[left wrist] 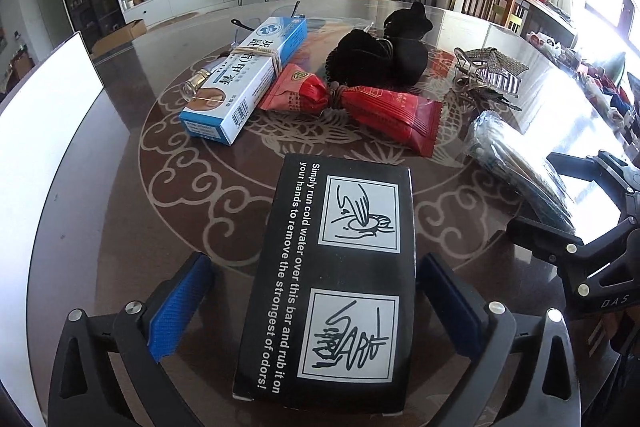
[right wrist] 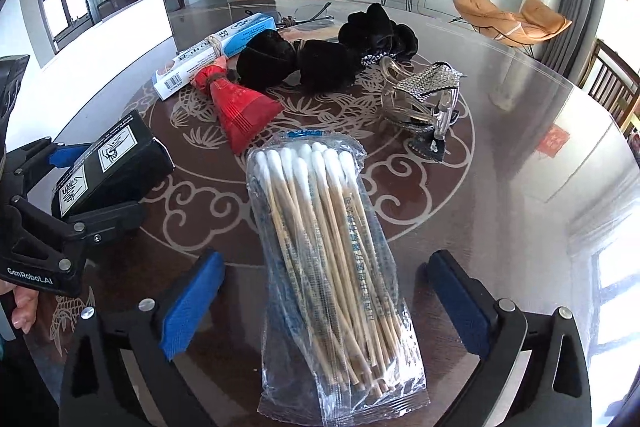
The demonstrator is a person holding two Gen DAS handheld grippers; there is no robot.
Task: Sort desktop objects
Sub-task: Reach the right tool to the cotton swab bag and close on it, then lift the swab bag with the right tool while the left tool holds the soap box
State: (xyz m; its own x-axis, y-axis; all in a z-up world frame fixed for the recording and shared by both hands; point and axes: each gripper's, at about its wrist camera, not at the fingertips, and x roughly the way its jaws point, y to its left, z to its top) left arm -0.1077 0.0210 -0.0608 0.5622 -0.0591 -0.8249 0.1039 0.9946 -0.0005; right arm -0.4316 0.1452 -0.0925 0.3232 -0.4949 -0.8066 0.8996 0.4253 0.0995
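Black card box (left wrist: 326, 281) lies between the wide-open pads of our left tool (left wrist: 310, 301), untouched by either. Our right tool (right wrist: 324, 297) likewise stands fully spread around the cotton swab packet (right wrist: 332, 267), gripping nothing. We judge both are at the approach step; next each must close squarely on its item. Beyond, toward the upper centre, red sachets (left wrist: 352, 103), a blue-white carton (left wrist: 248, 77), black scrunchies (left wrist: 376, 55) and a hair claw (left wrist: 490, 69) crowd the bench (left wrist: 100, 187), none blocking either grasp.
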